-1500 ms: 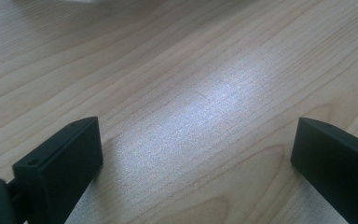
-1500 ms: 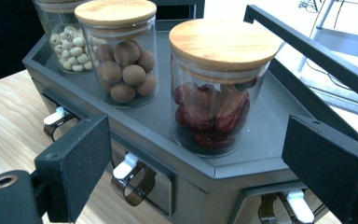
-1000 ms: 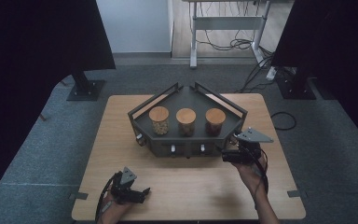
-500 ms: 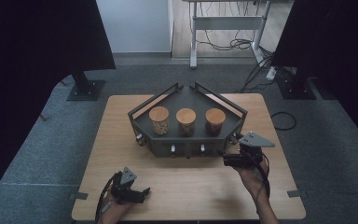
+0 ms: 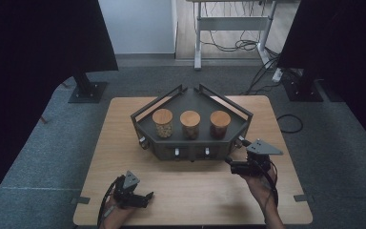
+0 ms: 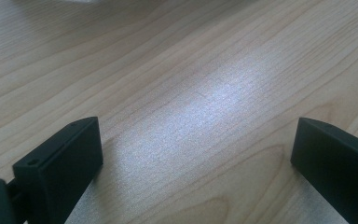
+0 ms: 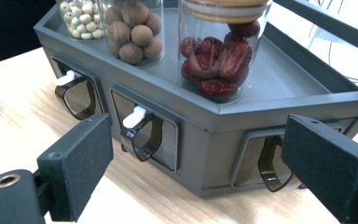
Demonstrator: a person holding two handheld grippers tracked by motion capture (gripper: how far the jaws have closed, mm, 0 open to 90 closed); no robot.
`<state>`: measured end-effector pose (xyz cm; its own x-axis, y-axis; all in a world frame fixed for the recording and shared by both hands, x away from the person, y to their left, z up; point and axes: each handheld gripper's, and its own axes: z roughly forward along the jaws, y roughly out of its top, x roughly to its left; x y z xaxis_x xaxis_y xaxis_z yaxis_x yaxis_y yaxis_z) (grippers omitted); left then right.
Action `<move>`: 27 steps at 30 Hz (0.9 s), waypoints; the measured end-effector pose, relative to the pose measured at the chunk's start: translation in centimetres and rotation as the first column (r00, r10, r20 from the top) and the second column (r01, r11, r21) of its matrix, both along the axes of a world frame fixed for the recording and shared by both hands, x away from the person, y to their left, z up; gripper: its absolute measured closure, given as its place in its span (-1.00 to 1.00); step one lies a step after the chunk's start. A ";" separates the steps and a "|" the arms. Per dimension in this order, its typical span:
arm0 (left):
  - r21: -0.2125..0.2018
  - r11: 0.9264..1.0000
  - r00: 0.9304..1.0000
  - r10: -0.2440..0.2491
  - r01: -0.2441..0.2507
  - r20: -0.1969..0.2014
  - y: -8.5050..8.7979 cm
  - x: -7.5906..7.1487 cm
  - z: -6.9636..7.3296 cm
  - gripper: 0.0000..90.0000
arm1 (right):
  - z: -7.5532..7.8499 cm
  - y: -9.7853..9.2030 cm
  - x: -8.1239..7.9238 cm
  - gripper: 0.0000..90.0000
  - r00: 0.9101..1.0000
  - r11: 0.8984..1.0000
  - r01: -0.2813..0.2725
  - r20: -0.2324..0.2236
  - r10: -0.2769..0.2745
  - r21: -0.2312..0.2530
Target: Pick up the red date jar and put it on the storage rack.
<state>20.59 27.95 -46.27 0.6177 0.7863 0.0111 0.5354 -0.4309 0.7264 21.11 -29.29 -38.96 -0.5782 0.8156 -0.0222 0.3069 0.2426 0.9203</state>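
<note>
Grey carpet surrounds the wooden tabletop [image 5: 124, 143], where at my left the left hand-held gripper [image 5: 145, 196] lies low near the front edge with jaws apart over bare wood. Mid-table stands the dark drawer rack [image 5: 190, 151] carrying three glass jars; its clear drawer [image 7: 142, 135], just ahead of my right hand-held gripper [image 5: 228, 162], looks light, rigid and slick, so I'd pinch its small white tab [image 7: 134, 116]. That right one is level, jaws apart, gripping nothing.

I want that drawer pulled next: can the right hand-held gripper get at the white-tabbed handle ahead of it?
Probably yes: the right hand-held gripper is open, facing the rack, with bare table before the handle.
</note>
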 end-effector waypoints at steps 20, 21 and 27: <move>0.005 1.000 1.000 -0.001 0.001 -0.001 0.0 0.0 0.1 -0.96 | -1.0 -0.4 -0.7 -0.80 1.000 1.000 -0.010 -0.020 0.009 -0.019; 0.005 1.000 1.000 -0.001 0.001 -0.001 0.0 0.0 0.1 -0.96 | -1.0 -0.4 -0.7 -0.80 1.000 1.000 -0.010 -0.020 0.009 -0.019; 0.003 1.000 1.000 0.001 -0.001 -0.002 0.0 0.0 0.0 -0.96 | -1.4 -0.4 -0.9 -0.80 1.000 1.000 -0.011 -0.030 0.010 -0.027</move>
